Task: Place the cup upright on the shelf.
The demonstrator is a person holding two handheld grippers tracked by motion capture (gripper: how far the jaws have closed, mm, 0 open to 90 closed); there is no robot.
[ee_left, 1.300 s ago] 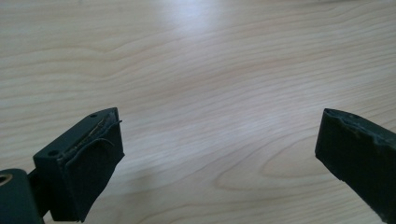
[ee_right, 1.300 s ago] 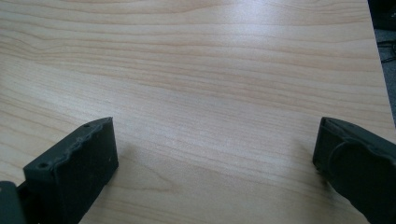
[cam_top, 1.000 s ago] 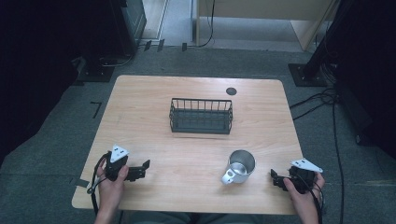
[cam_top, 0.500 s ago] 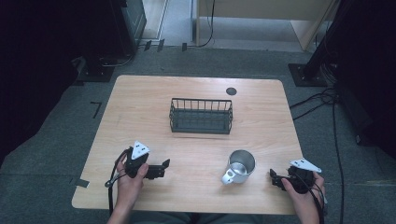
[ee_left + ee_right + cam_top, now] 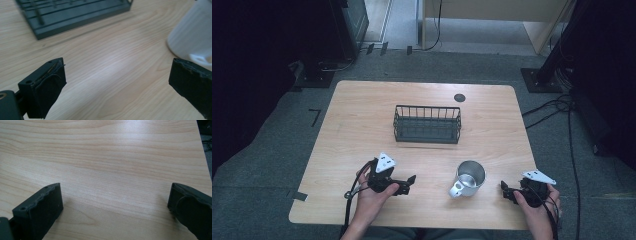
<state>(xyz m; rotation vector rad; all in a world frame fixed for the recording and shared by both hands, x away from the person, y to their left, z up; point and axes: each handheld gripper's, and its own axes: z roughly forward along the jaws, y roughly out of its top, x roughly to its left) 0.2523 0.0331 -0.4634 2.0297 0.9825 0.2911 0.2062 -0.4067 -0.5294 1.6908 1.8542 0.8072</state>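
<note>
Two grippers sit low over the near part of the table point(image 5: 362, 125), and I have both spread wide with nothing between the jaws. My left gripper point(image 5: 408, 184) is at the near left, held just above the wood and pointing to the right, towards the metal mug point(image 5: 469, 177); a stretch of bare table lies between them. In the left gripper view that same gripper point(image 5: 117, 82) has its two black jaws far apart, bare wood grain between them, and the mug point(image 5: 192, 37) shows pale and blurred at the upper right, just past the right-hand jaw, with part of its handle near that jaw's tip. I cannot tell from that view whether the jaw touches the handle; from above they are apart.

My right gripper point(image 5: 507, 191) is at the near right corner, pointing left, close beside the mug but not touching it. In the right gripper view it point(image 5: 115, 202) also stands wide apart, with plain tabletop ahead and the table's edge at the far right.

The mug stands upright, its handle turned towards the near left. Farther back, about mid-table, is the black wire basket point(image 5: 427, 125), well apart from both grippers; its front corner shows at the top of the left gripper view point(image 5: 75, 15). Beyond it, near the far edge, is a small dark round cap point(image 5: 459, 98) set in the table.
</note>
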